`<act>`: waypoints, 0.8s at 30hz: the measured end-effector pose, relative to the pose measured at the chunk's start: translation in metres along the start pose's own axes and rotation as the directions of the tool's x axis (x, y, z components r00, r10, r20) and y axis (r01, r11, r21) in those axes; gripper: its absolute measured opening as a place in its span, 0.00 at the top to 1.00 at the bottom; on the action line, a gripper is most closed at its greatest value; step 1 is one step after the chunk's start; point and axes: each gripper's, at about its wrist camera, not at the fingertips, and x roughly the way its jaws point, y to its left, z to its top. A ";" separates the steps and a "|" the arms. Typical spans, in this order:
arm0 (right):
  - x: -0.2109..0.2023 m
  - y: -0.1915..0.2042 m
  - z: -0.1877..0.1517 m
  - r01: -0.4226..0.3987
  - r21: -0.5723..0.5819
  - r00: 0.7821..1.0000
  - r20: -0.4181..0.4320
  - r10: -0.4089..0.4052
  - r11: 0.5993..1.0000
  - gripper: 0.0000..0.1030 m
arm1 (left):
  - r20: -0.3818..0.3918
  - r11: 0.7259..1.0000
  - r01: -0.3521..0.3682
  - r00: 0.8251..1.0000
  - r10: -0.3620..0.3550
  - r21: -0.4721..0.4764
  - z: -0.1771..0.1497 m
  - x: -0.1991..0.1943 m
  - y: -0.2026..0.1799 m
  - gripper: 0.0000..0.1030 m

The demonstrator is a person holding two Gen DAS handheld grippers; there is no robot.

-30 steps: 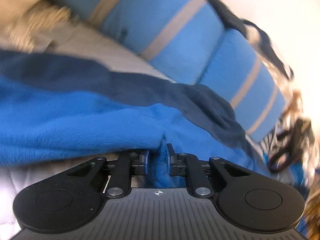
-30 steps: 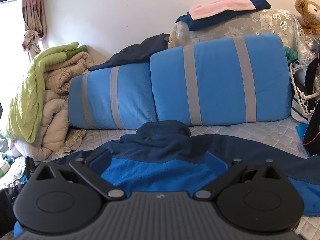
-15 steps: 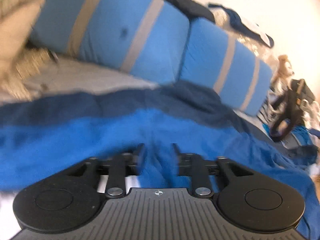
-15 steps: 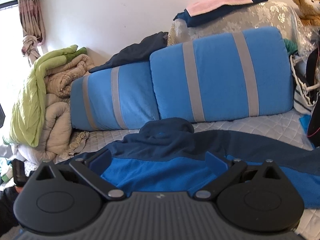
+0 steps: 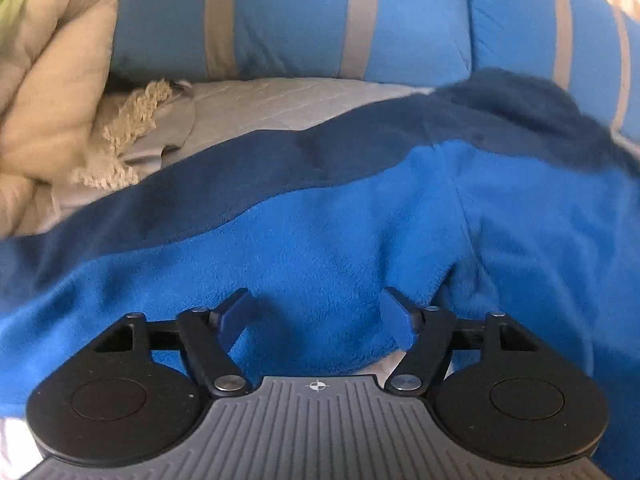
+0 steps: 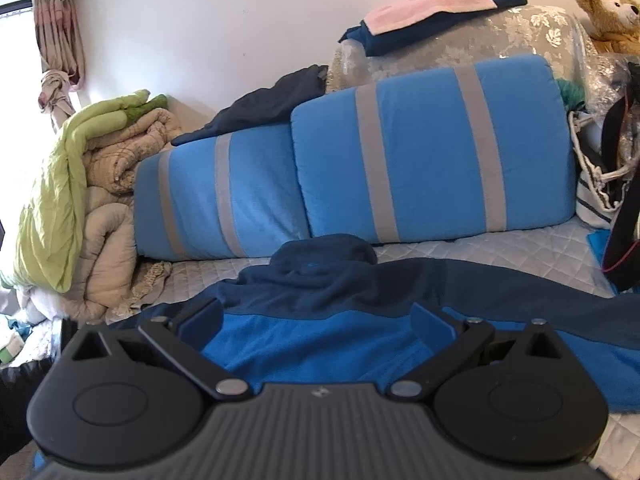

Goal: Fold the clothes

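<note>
Left claw: hovering with jaws spread wide over the fleece jacket, gripping nothing, likely positioning for a fresh hold. Right claw: likewise gaping, empty. Jacket: lying spread on the quilted bed, just before the striped cushions; bright blue body, navy upper band, collar bunching toward the cushions.

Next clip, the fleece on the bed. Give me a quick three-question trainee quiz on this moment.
1. True or false: the left tool is clamped on the blue fleece jacket.
2. What sits on the floral bundle's far right end? A teddy bear, B lamp, C pillow
3. Fill in: the right tool is ____.

Key: 1 false, its jaws stand apart over the fleece. 2 A, the teddy bear. 3 open.
</note>
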 end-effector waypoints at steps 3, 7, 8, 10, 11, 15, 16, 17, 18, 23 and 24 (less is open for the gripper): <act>-0.001 -0.008 0.000 0.026 0.001 1.000 -0.010 -0.026 1.000 0.00 | 0.001 0.999 0.028 1.000 -0.028 -0.044 0.007 -0.010 0.013 0.32; -0.004 -0.020 0.004 0.059 -0.003 0.998 -0.014 -0.059 0.998 0.00 | 0.040 1.000 0.003 0.999 -0.002 -0.023 0.027 -0.044 0.026 0.32; -0.005 -0.023 0.005 0.066 -0.001 0.998 -0.014 -0.067 0.998 0.00 | 0.053 1.000 0.004 0.999 -0.004 -0.008 0.035 -0.056 0.028 0.32; -0.007 -0.033 0.009 0.065 0.027 0.998 -0.019 -0.065 0.997 0.00 | 0.082 1.000 0.008 0.997 -0.010 0.022 0.052 -0.085 0.031 0.32; -0.007 -0.038 0.013 0.062 0.043 0.998 -0.020 -0.061 0.997 0.00 | 0.097 0.999 0.009 0.995 -0.012 0.032 0.062 -0.100 0.033 0.32; -0.012 -0.052 0.039 0.079 0.062 0.997 -0.013 -0.078 0.995 0.00 | 0.191 0.999 0.029 0.981 -0.036 0.038 0.110 -0.178 0.044 0.26; -0.015 -0.054 0.049 0.088 0.057 0.996 -0.004 -0.088 0.994 0.00 | 0.240 0.999 0.032 0.970 -0.039 0.032 0.123 -0.203 0.048 0.21; -0.019 -0.056 0.060 0.092 0.055 0.996 0.009 -0.092 0.994 0.00 | 0.273 0.999 0.033 0.961 -0.040 0.031 0.134 -0.222 0.049 0.20; -0.023 -0.057 0.071 0.091 0.054 0.995 0.023 -0.093 0.994 0.00 | 0.306 0.999 0.034 0.951 -0.042 0.030 0.145 -0.241 0.051 0.19; -0.051 -0.066 0.130 0.081 0.073 0.989 0.117 -0.089 0.994 0.00 | 0.419 0.998 0.055 0.906 -0.067 0.040 0.187 -0.312 0.045 0.18; -0.057 -0.069 0.143 0.071 0.089 0.987 0.135 -0.083 0.993 0.00 | 0.432 0.997 0.070 0.899 -0.078 0.034 0.193 -0.321 0.044 0.18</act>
